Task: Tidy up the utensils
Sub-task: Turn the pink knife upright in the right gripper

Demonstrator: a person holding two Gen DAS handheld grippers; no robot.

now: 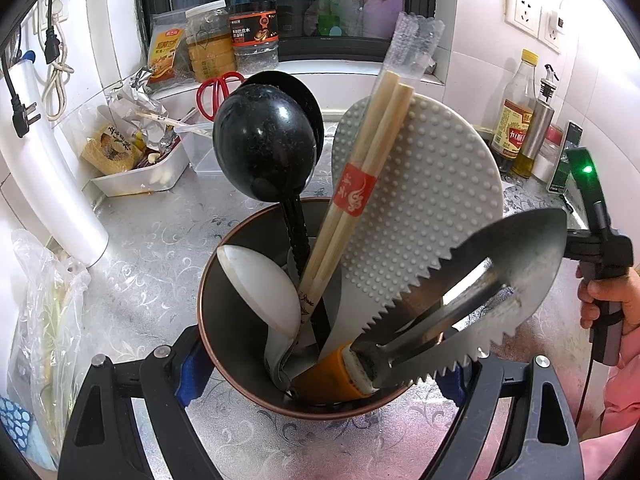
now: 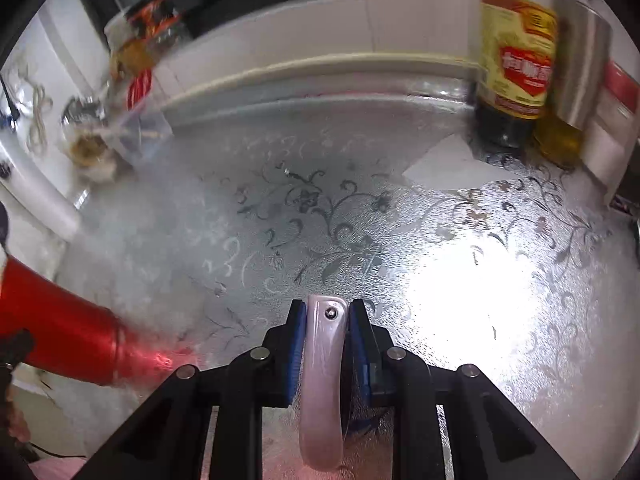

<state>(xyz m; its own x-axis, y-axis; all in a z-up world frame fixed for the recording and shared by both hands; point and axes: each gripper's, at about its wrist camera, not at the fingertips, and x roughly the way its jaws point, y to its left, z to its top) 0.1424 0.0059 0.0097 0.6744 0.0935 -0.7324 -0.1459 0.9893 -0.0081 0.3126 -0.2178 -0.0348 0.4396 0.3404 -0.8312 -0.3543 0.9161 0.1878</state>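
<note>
Left wrist view: the left gripper (image 1: 320,364) has its jaws clamped on the sides of a round copper-rimmed dark metal holder (image 1: 224,320), which stands between them holding a black ladle (image 1: 262,148), paired wooden chopsticks (image 1: 360,184), grey dimpled rice paddle (image 1: 420,208), white spoon (image 1: 260,288) and serrated steel peeler (image 1: 472,300). The right gripper (image 2: 326,344) is clamped on a pale pink handle (image 2: 322,380) above the silver floral-patterned counter (image 2: 320,208).

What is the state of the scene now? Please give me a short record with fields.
holder: copper-rimmed utensil cup, gripped at its sides by left gripper
contents: black ladle, chopsticks, grey rice paddle, white spoon, serrated scaler
right gripper: shut on pale pink handle
surface: floral silver countertop
</note>
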